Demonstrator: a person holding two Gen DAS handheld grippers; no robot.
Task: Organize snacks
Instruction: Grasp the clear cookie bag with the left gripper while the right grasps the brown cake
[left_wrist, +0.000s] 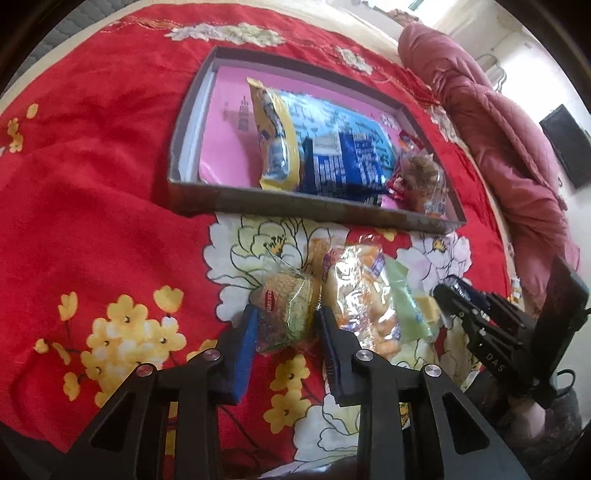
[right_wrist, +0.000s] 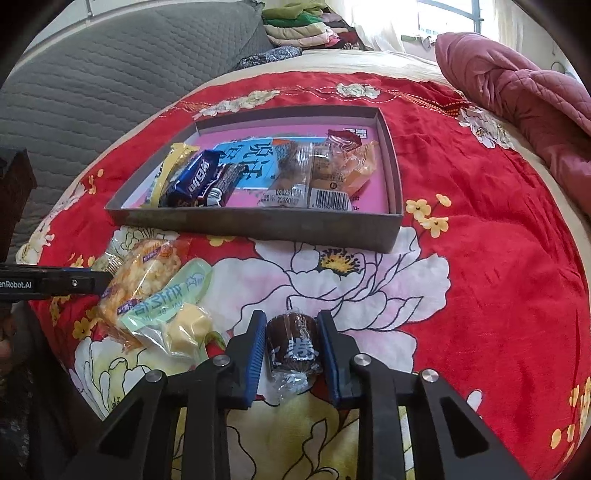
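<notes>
A shallow grey box (left_wrist: 295, 201) with a pink floor lies on the red flowered bedspread and holds several snack packs; it also shows in the right wrist view (right_wrist: 258, 223). My left gripper (left_wrist: 286, 314) is shut on a clear-wrapped tan cake (left_wrist: 288, 306) just in front of the box. My right gripper (right_wrist: 291, 334) is shut on a dark brown wrapped cake (right_wrist: 293, 343). An orange puffed-snack pack (right_wrist: 142, 280) and a pale green pack (right_wrist: 173, 299) lie loose between the two grippers.
A rolled pink quilt (right_wrist: 517, 99) lies along the right side of the bed. A grey padded headboard (right_wrist: 110, 81) stands at the far left. Folded clothes (right_wrist: 303, 26) are stacked beyond the bed. The bedspread curves down at the right edge.
</notes>
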